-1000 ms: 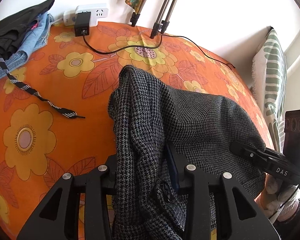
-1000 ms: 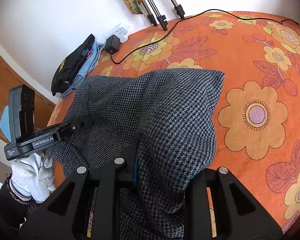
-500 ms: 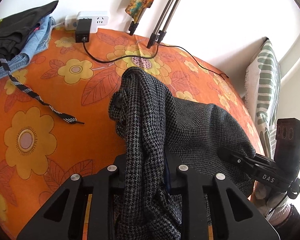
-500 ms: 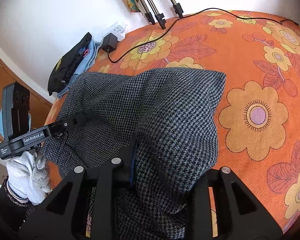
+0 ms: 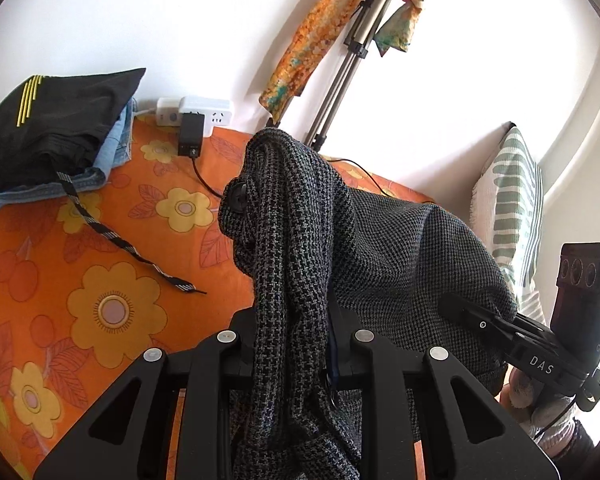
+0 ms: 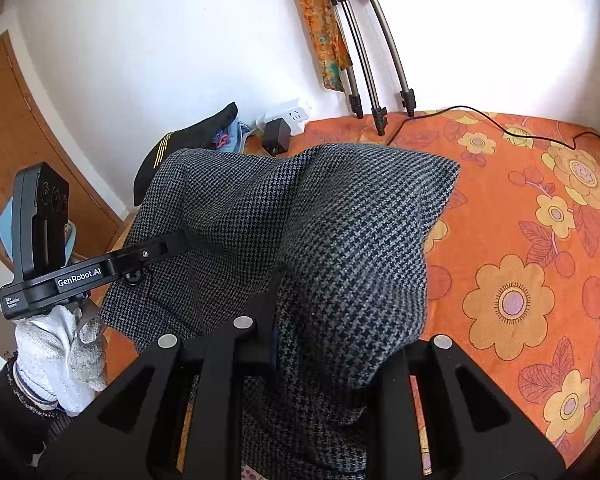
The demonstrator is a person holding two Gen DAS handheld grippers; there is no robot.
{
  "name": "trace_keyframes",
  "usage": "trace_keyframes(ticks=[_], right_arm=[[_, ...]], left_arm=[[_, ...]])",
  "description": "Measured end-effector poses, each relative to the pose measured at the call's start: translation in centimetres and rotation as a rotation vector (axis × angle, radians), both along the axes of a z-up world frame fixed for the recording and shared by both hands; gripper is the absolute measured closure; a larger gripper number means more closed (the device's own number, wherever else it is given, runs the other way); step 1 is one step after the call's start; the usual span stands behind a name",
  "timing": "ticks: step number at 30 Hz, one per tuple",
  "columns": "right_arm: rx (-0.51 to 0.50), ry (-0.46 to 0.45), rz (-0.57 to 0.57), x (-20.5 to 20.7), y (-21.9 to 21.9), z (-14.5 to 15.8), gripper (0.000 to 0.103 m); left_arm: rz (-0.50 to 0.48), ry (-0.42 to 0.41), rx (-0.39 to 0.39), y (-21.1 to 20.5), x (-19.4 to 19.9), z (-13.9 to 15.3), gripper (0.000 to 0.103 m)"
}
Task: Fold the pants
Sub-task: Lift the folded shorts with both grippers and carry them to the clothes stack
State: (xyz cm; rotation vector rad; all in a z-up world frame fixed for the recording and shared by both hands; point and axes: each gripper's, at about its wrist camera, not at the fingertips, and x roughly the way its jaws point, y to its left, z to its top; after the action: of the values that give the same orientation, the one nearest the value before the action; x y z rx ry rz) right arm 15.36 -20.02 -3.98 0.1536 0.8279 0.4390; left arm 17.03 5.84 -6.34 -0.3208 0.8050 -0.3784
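Note:
Grey houndstooth pants hang bunched above the orange flowered bed sheet. In the left wrist view my left gripper is shut on a thick fold of them near a black button. My right gripper grips the cloth's right edge. In the right wrist view the pants drape over my right gripper; its jaws are closing with cloth pinched between them, and cloth hides the right finger. My left gripper, held by a white-gloved hand, holds the far left edge.
Folded black and denim clothes with a striped drawstring lie at the back left. A power strip with adapter, tripod legs and a black cable stand by the wall. A striped pillow is at right, a wooden door at left.
Both grippers have risen with the pants, lifting the cloth off the sheet. The left jaws have closed tighter on the fold. More wall and tripod show now.

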Motion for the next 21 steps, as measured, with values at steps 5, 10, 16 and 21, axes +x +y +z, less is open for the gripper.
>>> trace_keyframes(ticks=[5, 10, 16, 21], right_arm=[[0.013, -0.066, 0.027, 0.1, 3.3, 2.8, 0.084], [0.010, -0.110, 0.069, 0.5, 6.9, 4.3, 0.084], [-0.016, -0.150, 0.129, 2.2, 11.5, 5.6, 0.084], [0.007, -0.172, 0.172, 4.7, 15.3, 6.9, 0.084]], left_arm=[[0.057, -0.069, -0.014, 3.2, -1.0, 2.2, 0.082], [0.109, -0.114, -0.013, 6.3, -1.6, 3.7, 0.082], [0.166, -0.142, -0.013, 10.0, -1.2, 5.0, 0.082], [0.216, -0.179, -0.004, 13.2, 0.3, 6.6, 0.082]])
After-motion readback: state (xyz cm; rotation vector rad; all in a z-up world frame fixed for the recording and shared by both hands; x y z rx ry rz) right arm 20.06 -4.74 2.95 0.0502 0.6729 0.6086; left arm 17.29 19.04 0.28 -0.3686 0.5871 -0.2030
